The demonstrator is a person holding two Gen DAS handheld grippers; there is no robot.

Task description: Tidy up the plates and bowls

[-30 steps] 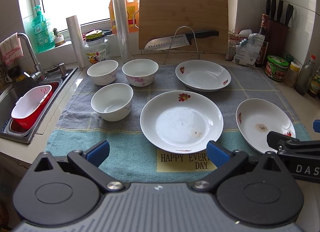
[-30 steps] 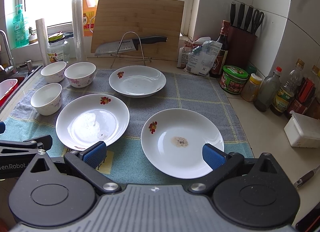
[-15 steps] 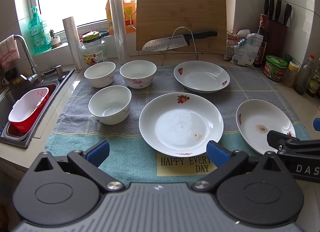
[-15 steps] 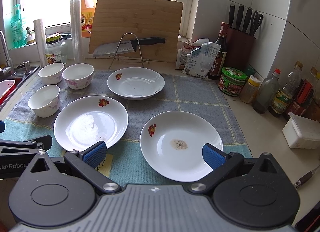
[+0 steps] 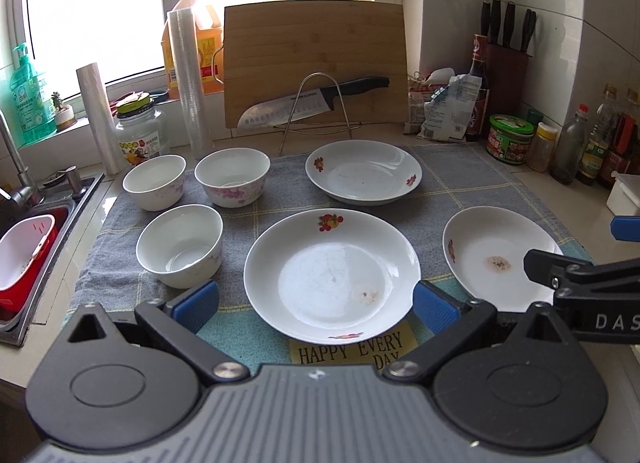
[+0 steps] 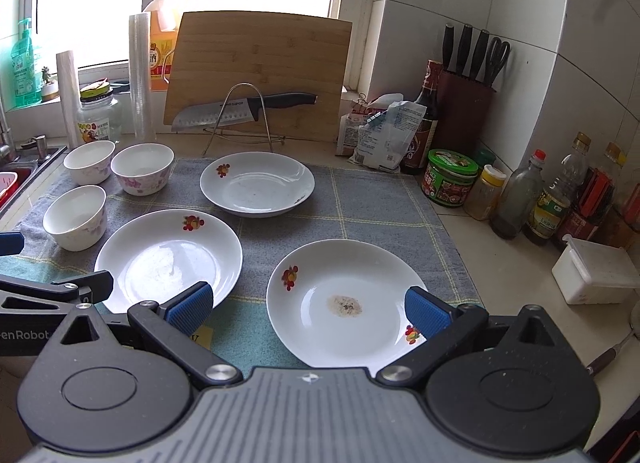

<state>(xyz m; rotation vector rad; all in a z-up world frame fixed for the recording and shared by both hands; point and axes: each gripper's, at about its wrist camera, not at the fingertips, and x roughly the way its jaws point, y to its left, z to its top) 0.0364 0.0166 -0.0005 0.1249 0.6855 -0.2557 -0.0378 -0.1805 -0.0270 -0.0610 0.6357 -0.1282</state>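
Observation:
Three white flowered plates lie on a grey-green towel (image 5: 460, 183): a near middle plate (image 5: 332, 275), a far plate (image 5: 363, 172) and a right plate (image 5: 496, 259) with a brown stain. Three white bowls stand at the left: near bowl (image 5: 180, 245), far left bowl (image 5: 154, 182), far right bowl (image 5: 232, 176). My left gripper (image 5: 316, 303) is open and empty, just in front of the middle plate. My right gripper (image 6: 306, 309) is open and empty, straddling the near edge of the stained plate (image 6: 344, 303).
A sink (image 5: 24, 263) with a red-and-white tub lies at the left. A cutting board (image 5: 316, 63), a knife on a wire stand (image 5: 312, 107), jars and rolls stand behind. Bottles, a knife block (image 6: 466, 111) and a white box (image 6: 596, 275) line the right.
Both grippers have moved slightly forward and to the left over the towel; the plates look a bit closer. Nothing was grasped or moved.

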